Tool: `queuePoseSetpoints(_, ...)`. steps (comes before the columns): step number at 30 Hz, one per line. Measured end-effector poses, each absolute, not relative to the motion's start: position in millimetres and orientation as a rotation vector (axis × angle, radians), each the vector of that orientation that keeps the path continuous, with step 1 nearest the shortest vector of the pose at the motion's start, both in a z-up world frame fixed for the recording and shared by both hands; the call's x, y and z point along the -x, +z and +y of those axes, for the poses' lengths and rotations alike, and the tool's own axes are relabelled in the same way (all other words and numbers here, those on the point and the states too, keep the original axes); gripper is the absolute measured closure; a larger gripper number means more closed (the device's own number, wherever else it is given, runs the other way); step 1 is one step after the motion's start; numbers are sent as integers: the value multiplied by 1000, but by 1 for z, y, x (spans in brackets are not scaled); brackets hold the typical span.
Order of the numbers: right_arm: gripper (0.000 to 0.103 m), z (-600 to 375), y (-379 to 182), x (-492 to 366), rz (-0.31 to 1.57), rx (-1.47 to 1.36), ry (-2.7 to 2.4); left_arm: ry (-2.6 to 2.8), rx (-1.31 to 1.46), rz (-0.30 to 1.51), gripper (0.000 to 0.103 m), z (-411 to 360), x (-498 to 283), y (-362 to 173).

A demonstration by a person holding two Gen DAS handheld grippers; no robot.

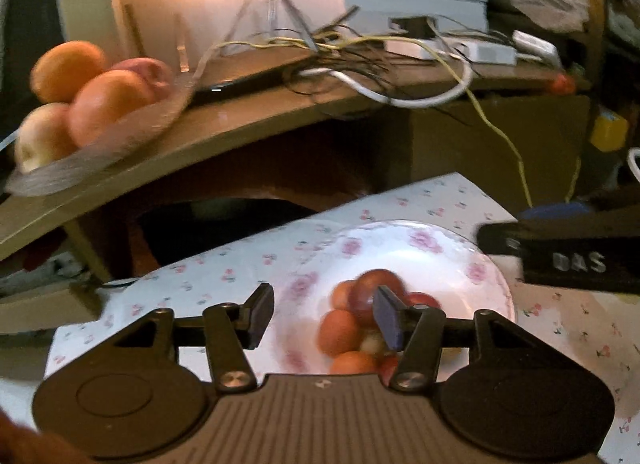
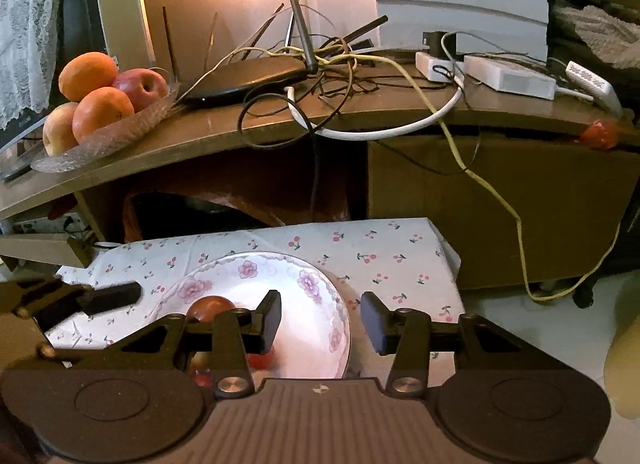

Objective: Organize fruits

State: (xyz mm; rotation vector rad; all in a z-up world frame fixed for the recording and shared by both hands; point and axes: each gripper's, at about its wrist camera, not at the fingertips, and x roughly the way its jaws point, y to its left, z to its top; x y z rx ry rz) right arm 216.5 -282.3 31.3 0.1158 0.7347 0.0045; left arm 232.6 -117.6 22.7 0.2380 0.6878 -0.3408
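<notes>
Left wrist view, blurred. Left gripper [image 1: 324, 318] hangs over a flowered plate [image 1: 452, 252] that sits on a low surface covered by a cherry-print cloth [image 1: 248, 264]. Its jaws stand apart with nothing pinched between them. The plate holds a heap of small round fruits [image 1: 352, 324], orange and red, with one pale piece low in the heap; the count cannot be told through the blur and the right finger that covers part of it. Beyond, on the brown desk [image 1: 248, 120], a glass dish [image 1: 120, 136] carries two oranges, a red apple and a pale fruit at its near end. A black part of the right gripper [image 1: 572, 260] enters from the right edge, just beside the plate.

Right wrist view, sharper. Right gripper [image 2: 320, 322] is spread, with nothing between the pads; its left finger lies over the plate [image 2: 280, 276] and its right finger over the cloth [image 2: 384, 256]. The small fruits [image 2: 211, 307] lie at the plate's left side, mostly hidden behind the gripper body; one red-orange fruit shows clearly. The glass dish [image 2: 132, 124] on the desk [image 2: 360, 112] holds the same four large fruits: two oranges, a red apple, a pale fruit. A tangle of cables and a flat black device lie next to it. The left gripper [image 2: 96, 298] reaches in from the left edge, near the plate's rim.
</notes>
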Motion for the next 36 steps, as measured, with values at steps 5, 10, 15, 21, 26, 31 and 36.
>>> queuePoseSetpoints(5,57,-277,36,-200,739,-108,2,-294,-211,690,42,-99,-221,29)
queuePoseSetpoints(10,56,-268,38,-179,757,-89,-2,-291,-208,685,41,-93,-202,35)
queuePoseSetpoints(15,56,-264,39,-158,766,-90,-7,-297,-204,676,40,-91,-183,40)
queuePoseSetpoints(21,56,-261,41,-139,770,-97,-10,-301,-220,689,40,-91,-160,36)
queuePoseSetpoints(26,53,-255,44,-125,766,-94,-4,-297,-219,689,40,-90,-143,35)
queuePoseSetpoints(31,52,-248,44,-112,765,-84,5,-297,-219,687,40,-87,-130,35)
queuePoseSetpoints(36,52,-244,44,-103,767,-84,5,-294,-215,680,39,-84,-121,37)
